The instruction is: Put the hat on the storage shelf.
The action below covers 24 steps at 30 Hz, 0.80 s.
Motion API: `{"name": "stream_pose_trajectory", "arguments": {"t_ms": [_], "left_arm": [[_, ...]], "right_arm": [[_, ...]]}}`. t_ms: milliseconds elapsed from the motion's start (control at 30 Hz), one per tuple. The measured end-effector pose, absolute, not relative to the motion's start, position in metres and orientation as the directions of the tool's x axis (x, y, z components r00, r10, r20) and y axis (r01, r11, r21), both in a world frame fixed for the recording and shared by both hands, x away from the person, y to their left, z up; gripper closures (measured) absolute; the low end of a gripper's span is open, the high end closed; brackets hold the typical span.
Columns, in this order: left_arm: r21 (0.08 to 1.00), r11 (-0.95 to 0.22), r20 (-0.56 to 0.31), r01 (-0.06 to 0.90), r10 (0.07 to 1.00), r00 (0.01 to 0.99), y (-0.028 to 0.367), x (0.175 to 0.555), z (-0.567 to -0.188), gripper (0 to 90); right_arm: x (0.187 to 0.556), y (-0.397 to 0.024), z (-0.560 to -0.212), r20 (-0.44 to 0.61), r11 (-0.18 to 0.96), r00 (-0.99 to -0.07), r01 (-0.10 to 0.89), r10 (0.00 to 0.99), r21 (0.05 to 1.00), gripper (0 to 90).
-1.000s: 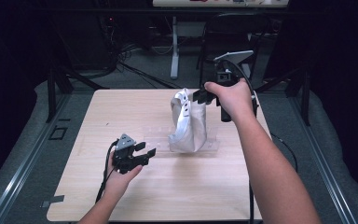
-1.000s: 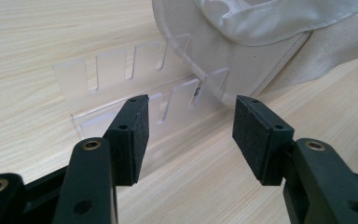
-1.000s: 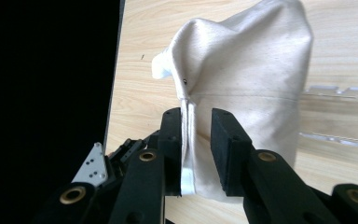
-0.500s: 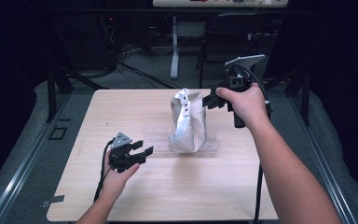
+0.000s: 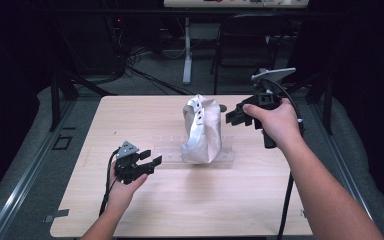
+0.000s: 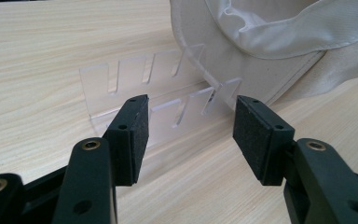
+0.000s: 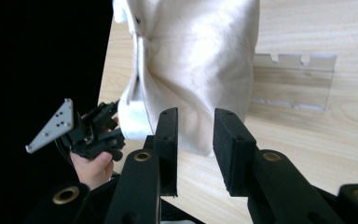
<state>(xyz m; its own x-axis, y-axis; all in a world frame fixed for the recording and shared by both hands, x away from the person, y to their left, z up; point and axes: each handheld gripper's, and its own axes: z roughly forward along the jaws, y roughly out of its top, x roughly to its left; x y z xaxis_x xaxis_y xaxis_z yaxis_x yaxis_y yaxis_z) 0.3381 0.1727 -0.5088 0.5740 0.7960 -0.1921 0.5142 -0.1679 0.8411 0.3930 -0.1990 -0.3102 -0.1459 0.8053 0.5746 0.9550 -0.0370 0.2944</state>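
1. Left claw [image 5: 147, 164] was held wide apart with nothing in it, low over the bench [image 5: 145, 117]. Right claw [image 5: 234, 117] had a narrower gap, also empty.
2. The one white cap [image 5: 201, 130] stood between them, just ahead of each claw, propped on one clear slotted rack [image 6: 135, 88].
3. Looked soft, light and floppy. I'd pinch the stiffer brim [image 6: 279, 35], since the fabric would probably just bunch.
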Motion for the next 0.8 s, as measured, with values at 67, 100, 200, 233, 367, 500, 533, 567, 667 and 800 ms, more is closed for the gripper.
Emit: {"name": "stream_pose_trajectory", "arguments": {"t_ms": [67, 100, 200, 233, 367, 500, 533, 567, 667, 800], "left_arm": [[0.841, -0.167, -0.192, 0.514, 0.797, 0.573, 0.173, 0.338, -0.509, 46.0], [0.842, -0.167, -0.191, 0.513, 0.796, 0.574, 0.173, 0.338, -0.509, 46.0], [0.841, -0.170, -0.188, 0.513, 0.798, 0.573, 0.173, 0.338, -0.509, 46.0], [0.840, -0.167, -0.192, 0.517, 0.799, 0.570, 0.173, 0.338, -0.509, 46.0], [0.838, -0.172, -0.190, 0.518, 0.798, 0.572, 0.173, 0.339, -0.510, 46.0], [0.839, -0.175, -0.187, 0.515, 0.797, 0.575, 0.173, 0.338, -0.510, 46.0], [0.840, -0.174, -0.188, 0.515, 0.796, 0.575, 0.172, 0.338, -0.510, 46.0], [0.841, -0.177, -0.183, 0.512, 0.797, 0.576, 0.172, 0.338, -0.510, 46.0], [0.842, -0.183, -0.177, 0.508, 0.795, 0.580, 0.171, 0.338, -0.510, 46.1], [0.841, -0.180, -0.183, 0.510, 0.793, 0.581, 0.170, 0.338, -0.511, 46.0]], "right_arm": [[0.389, -0.202, -0.312, 0.577, -0.033, -0.150, 0.956, 0.803, 0.293, 70.8], [0.388, -0.204, -0.314, 0.577, -0.039, -0.152, 0.952, 0.802, 0.304, 70.5], [0.383, -0.208, -0.316, 0.583, -0.033, -0.165, 0.949, 0.796, 0.314, 70.1], [0.381, -0.209, -0.317, 0.580, -0.032, -0.171, 0.946, 0.796, 0.322, 70.0], [0.373, -0.210, -0.323, 0.563, -0.016, -0.196, 0.937, 0.803, 0.348, 68.6], [0.370, -0.211, -0.329, 0.557, -0.015, -0.200, 0.934, 0.806, 0.357, 68.4], [0.369, -0.213, -0.333, 0.564, -0.018, -0.197, 0.936, 0.802, 0.352, 68.4], [0.369, -0.213, -0.336, 0.563, -0.018, -0.196, 0.936, 0.803, 0.351, 68.4], [0.370, -0.216, -0.346, 0.568, -0.018, -0.188, 0.942, 0.801, 0.336, 68.3], [0.372, -0.218, -0.349, 0.572, -0.027, -0.179, 0.943, 0.800, 0.332, 67.6]]}}
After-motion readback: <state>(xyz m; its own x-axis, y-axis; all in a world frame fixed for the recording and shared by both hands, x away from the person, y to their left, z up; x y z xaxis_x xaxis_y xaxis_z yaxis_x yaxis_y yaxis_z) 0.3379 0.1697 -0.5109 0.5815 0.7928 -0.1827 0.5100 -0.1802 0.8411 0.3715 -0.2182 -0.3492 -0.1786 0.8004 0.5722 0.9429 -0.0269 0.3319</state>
